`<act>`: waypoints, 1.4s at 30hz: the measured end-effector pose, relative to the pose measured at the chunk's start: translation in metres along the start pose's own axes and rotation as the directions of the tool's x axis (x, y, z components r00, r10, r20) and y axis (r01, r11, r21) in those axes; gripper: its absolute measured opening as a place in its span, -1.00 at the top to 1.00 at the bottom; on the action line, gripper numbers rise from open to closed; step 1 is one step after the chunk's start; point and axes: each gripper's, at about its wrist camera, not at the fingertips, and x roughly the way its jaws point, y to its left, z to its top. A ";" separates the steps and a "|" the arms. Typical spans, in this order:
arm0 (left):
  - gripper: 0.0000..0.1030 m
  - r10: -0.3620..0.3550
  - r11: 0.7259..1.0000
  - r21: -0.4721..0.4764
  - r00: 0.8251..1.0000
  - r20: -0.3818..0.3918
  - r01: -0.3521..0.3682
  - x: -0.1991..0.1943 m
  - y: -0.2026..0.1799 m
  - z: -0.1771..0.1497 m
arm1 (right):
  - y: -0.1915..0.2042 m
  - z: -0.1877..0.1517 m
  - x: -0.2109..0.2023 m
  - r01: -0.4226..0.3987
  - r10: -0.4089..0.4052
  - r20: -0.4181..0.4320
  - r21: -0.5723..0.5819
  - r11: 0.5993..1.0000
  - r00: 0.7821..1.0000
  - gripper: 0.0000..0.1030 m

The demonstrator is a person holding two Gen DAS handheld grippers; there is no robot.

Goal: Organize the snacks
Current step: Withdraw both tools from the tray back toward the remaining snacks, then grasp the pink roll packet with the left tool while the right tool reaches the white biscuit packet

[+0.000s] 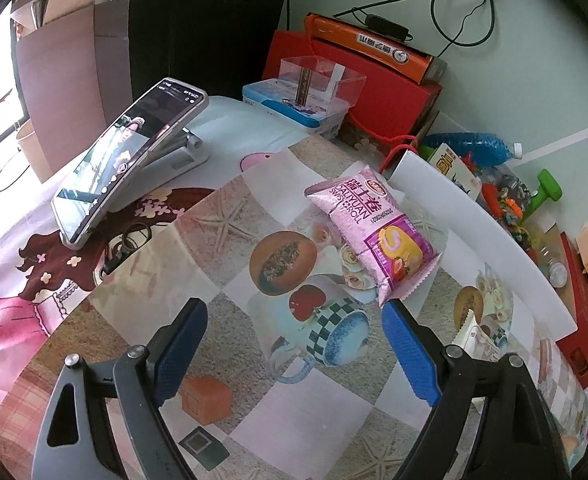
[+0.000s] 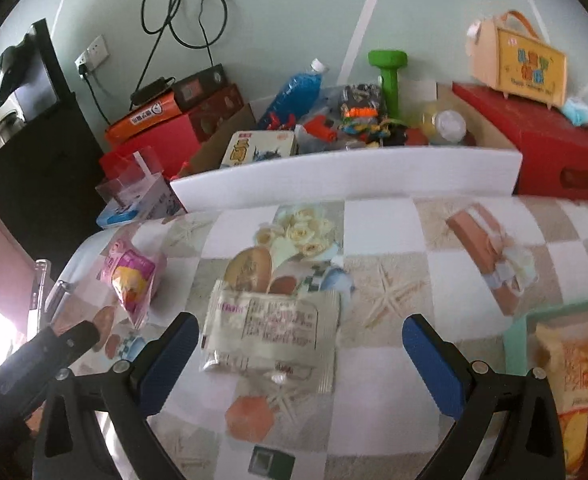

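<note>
Showing a bench (image 1: pixel 222 264) covered by a checkered picture cloth, set against a pale green wall. A white box (image 2: pixel 346 176) of toys and red cartons line the far edge; a phone on a stand (image 1: pixel 126 156) occupies the left side. The pink Swiss-roll packet (image 1: pixel 374 232) lies mid-cloth, just beyond the left hand-held gripper (image 1: pixel 294 356), jaws spread. The pale snack packet (image 2: pixel 270 332) lies flat between the fingers of the right hand-held gripper (image 2: pixel 298 364), likewise spread, apparently untouched.
</note>
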 end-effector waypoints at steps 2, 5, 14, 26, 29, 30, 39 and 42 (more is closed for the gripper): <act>-0.73 0.005 1.000 0.000 1.000 0.003 -0.005 0.000 0.000 0.000 | 0.000 0.003 0.004 -0.033 0.034 -0.015 0.013 0.999 0.999 -1.00; -0.73 0.010 1.000 0.004 1.000 0.001 -0.010 0.001 0.000 0.000 | 0.003 0.001 0.011 -0.036 0.036 -0.035 -0.001 0.999 0.999 -1.00; -0.73 -0.016 1.000 0.015 1.000 -0.019 0.016 0.006 -0.007 -0.002 | 0.014 -0.009 0.029 -0.022 0.016 -0.089 -0.069 0.997 0.996 -1.00; -0.73 -0.062 0.994 0.091 0.996 -0.067 0.068 0.027 -0.025 0.023 | 0.013 -0.009 0.035 0.045 -0.055 -0.082 -0.125 0.991 0.995 -1.00; -0.73 -0.072 0.991 0.107 0.996 -0.057 0.077 0.026 -0.029 0.035 | 0.012 -0.009 0.036 0.058 -0.069 -0.080 -0.126 0.990 0.994 -0.99; -0.73 -0.071 0.991 0.112 0.996 -0.045 0.076 0.027 -0.032 0.041 | 0.012 -0.009 0.036 0.058 -0.069 -0.080 -0.126 0.990 0.994 -0.99; -0.73 0.000 0.986 0.169 0.998 -0.067 0.012 0.065 -0.060 0.058 | 0.012 -0.008 0.036 0.059 -0.069 -0.080 -0.126 0.990 0.994 -0.99; -0.64 0.010 0.984 0.178 0.996 -0.085 0.006 0.078 -0.061 0.052 | 0.012 -0.008 0.036 0.059 -0.070 -0.080 -0.126 0.990 0.994 -0.99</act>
